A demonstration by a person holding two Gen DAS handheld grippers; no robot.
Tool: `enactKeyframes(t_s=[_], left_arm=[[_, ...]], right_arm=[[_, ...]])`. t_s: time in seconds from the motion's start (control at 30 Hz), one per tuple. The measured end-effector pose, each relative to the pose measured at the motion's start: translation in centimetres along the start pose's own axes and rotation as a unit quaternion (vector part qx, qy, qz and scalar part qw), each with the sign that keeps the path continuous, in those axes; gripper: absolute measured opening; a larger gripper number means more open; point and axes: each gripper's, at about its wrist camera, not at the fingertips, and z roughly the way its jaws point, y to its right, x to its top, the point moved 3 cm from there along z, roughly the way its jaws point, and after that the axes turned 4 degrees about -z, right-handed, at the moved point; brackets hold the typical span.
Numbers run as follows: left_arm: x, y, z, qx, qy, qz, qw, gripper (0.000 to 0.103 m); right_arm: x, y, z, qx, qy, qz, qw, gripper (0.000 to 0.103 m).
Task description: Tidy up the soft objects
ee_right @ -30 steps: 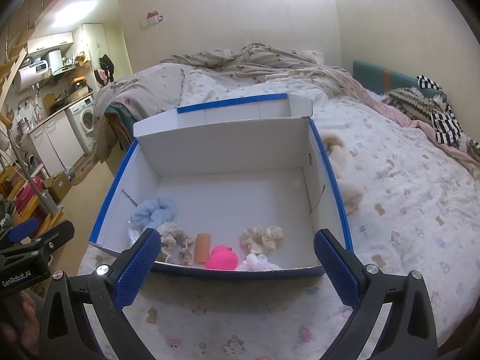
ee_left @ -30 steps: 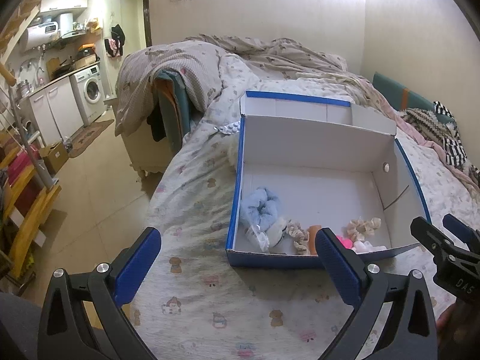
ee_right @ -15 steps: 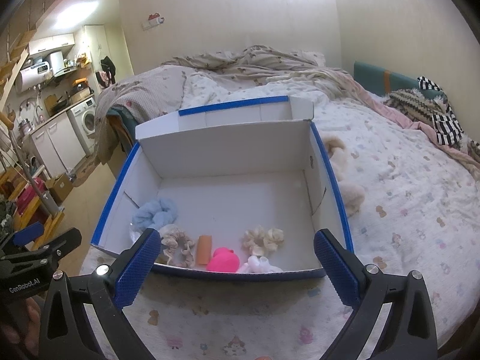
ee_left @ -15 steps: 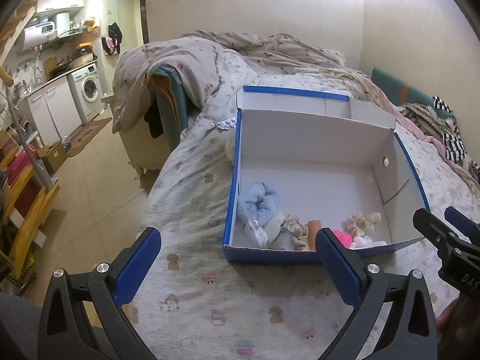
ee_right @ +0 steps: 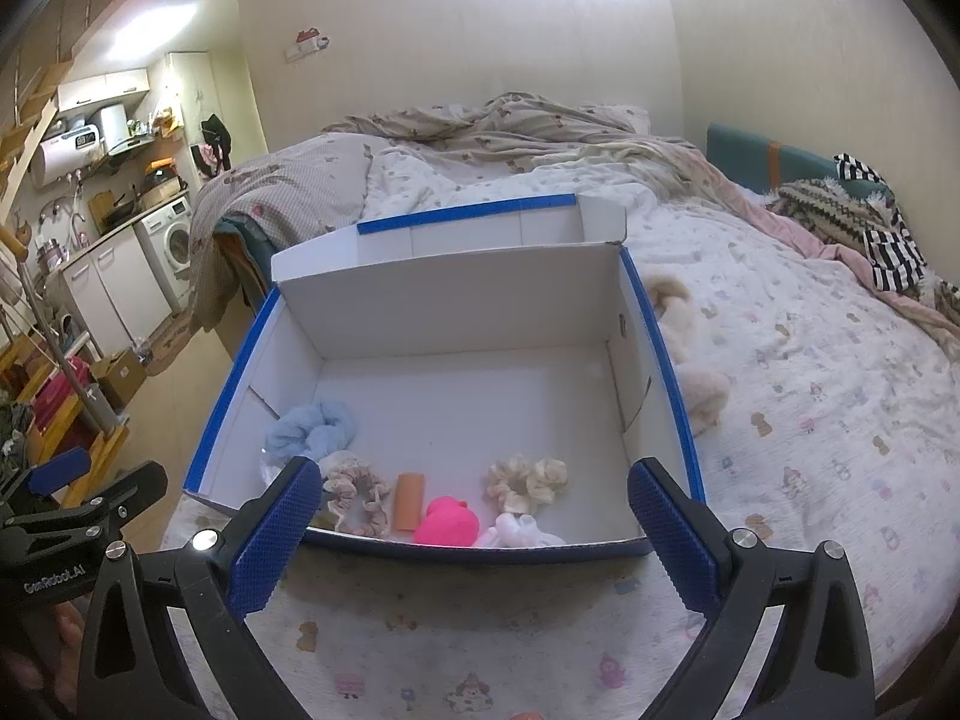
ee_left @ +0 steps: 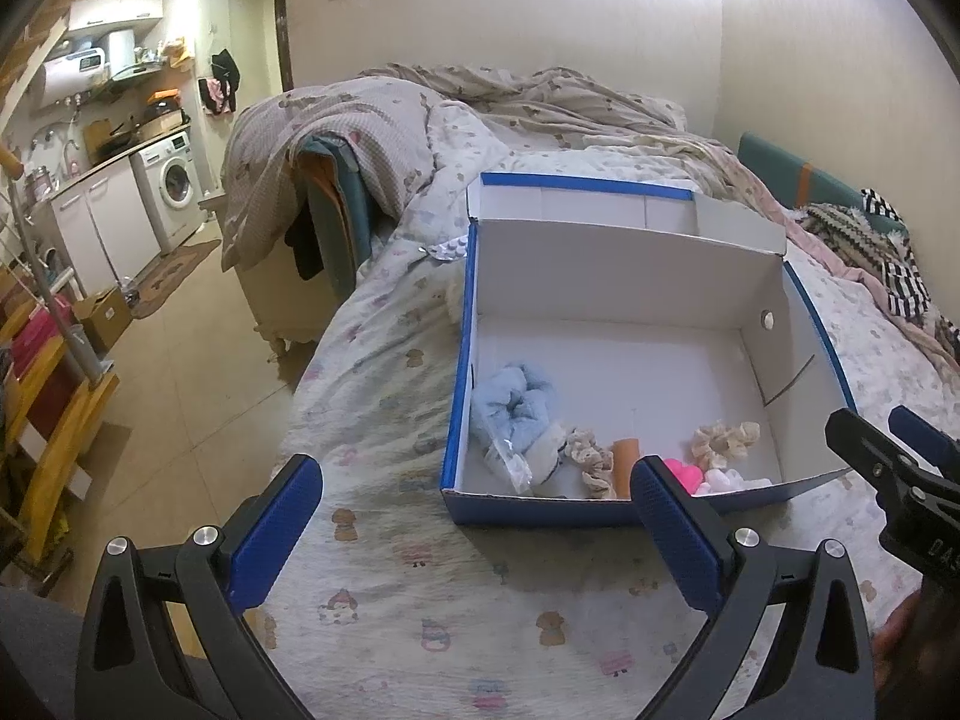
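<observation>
Both hand-held grippers hover level over the bed (ee_right: 810, 420), side by side: the left hand-held gripper (ee_left: 474, 516) and right hand-held gripper (ee_right: 471, 516) spread wide, holding nothing. Just ahead, the open box (ee_right: 456, 294) holds scrunchies (ee_right: 528, 483) and a pink toy (ee_right: 447, 522) along its near wall

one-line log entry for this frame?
left gripper: open, empty | right gripper: open, empty | box: scrunchies inside | plush toy: outside box

A bed (ee_left: 420, 600) with a patterned sheet fills the lower frame. A washer (ee_left: 174, 192) stands at the left, below a water heater (ee_left: 69, 69). A striped blanket (ee_right: 888, 246) lies at the right.
</observation>
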Motion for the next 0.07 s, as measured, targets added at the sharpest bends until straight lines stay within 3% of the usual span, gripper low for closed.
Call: enactKeyframes(t_s=[0.07], left_arm=[[-0.08, 0.17, -0.06, 0.003, 0.002, 0.006, 1.0000, 0.103]], right_arm=[[0.01, 0.00, 0.01, 0.000, 0.000, 0.000, 1.000, 0.103]])
